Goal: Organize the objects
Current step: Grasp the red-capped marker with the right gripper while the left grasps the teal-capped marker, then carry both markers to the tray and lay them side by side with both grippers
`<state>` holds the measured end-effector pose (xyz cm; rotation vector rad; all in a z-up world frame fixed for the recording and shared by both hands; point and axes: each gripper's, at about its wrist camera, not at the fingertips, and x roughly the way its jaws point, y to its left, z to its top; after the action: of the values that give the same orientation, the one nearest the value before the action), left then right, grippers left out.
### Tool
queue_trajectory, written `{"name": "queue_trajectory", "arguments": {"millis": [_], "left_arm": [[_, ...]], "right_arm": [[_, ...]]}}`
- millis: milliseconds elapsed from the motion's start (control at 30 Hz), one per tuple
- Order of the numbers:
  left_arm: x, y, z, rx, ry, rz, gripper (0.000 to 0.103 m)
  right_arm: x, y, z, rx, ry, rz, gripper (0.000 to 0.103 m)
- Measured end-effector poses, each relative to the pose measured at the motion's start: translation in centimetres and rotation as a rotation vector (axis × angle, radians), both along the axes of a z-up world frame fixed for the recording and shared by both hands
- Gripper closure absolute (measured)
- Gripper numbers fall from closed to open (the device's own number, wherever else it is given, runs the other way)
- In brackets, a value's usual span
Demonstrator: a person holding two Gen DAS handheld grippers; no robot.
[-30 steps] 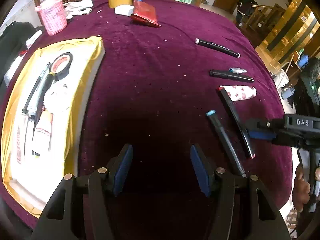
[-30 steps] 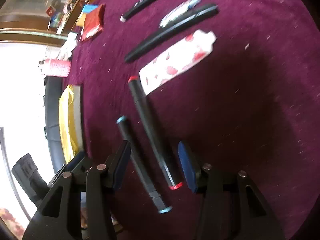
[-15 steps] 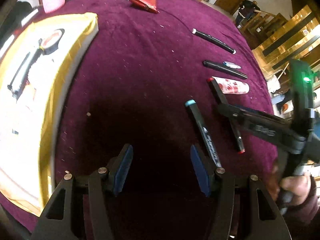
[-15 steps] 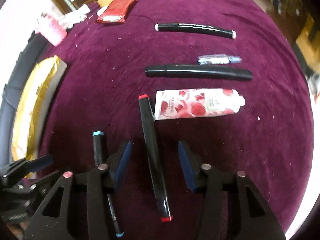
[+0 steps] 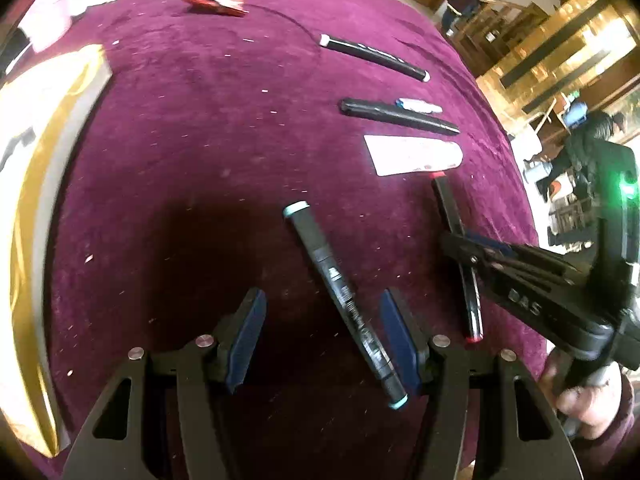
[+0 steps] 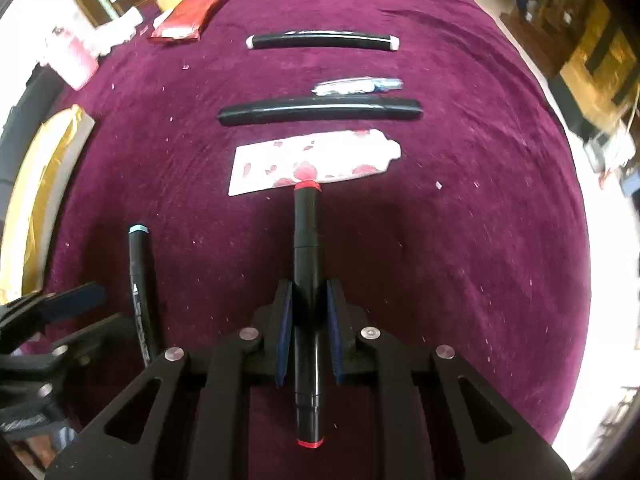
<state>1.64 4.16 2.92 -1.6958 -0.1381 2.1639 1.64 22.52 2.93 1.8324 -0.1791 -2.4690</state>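
In the left wrist view, the left claw (image 5: 322, 336) is spread wide at the bottom centre of the frame, and the blue marker (image 5: 344, 302) lies slanted on the purple table (image 5: 200, 140) with its lower part between the fingers, close to the right one; whether it touches I cannot tell. At the right of this frame the right claw (image 5: 460, 246) is pinching the red marker (image 5: 450, 210), just below the white tube (image 5: 414, 155). In the right wrist view, the right claw (image 6: 307, 316) is pressed together on the red marker (image 6: 306, 240) in the centre, its far red end just at the edge of the tube (image 6: 312, 162), the blue marker (image 6: 140, 280) is at the lower left, and two black pens (image 6: 320, 112) lie across the upper part.
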Motion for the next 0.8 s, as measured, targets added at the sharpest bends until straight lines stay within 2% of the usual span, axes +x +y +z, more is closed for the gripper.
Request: {"name": "queue_trajectory", "arguments": {"millis": [67, 200, 233, 267, 300, 400, 533, 633, 700, 800], "left_arm": [[0.0, 0.9, -0.3, -0.02, 0.017, -0.023, 0.05], [0.8, 2.8, -0.5, -0.102, 0.127, -0.137, 0.05], [1.0, 2.9, -0.6, -0.103, 0.136, -0.156, 0.055], [1.1, 2.7, -0.6, -0.101, 0.141, -0.165, 0.07], [1.1, 2.3, -0.6, -0.101, 0.141, -0.169, 0.077], [0.4, 0.1, -0.5, -0.035, 0.089, -0.126, 0.083], [0.4, -1.1, -0.5, -0.01, 0.074, -0.093, 0.082], [1.0, -0.8, -0.5, -0.029, 0.096, -0.091, 0.079], [1.5, -0.2, -0.5, -0.049, 0.121, -0.099, 0.073], [2.6, 1.7, -0.6, -0.107, 0.185, -0.131, 0.057]], "right_arm": [[0.4, 0.4, 0.0, -0.012, -0.003, -0.016, 0.089], [0.7, 0.3, 0.0, -0.01, 0.003, -0.028, 0.089], [0.8, 0.3, 0.1, -0.007, 0.005, -0.031, 0.089], [0.9, 0.2, 0.1, -0.006, 0.006, -0.033, 0.089], [0.9, 0.1, 0.1, -0.004, 0.008, -0.036, 0.089], [0.7, -0.2, -0.1, 0.002, 0.014, -0.039, 0.089], [0.7, -0.3, -0.2, 0.008, 0.017, -0.046, 0.089], [0.6, -0.4, -0.2, 0.018, 0.021, -0.049, 0.089], [0.7, -0.6, -0.1, 0.028, 0.023, -0.051, 0.089], [0.7, -0.8, -0.2, 0.044, 0.032, -0.056, 0.089]]}}
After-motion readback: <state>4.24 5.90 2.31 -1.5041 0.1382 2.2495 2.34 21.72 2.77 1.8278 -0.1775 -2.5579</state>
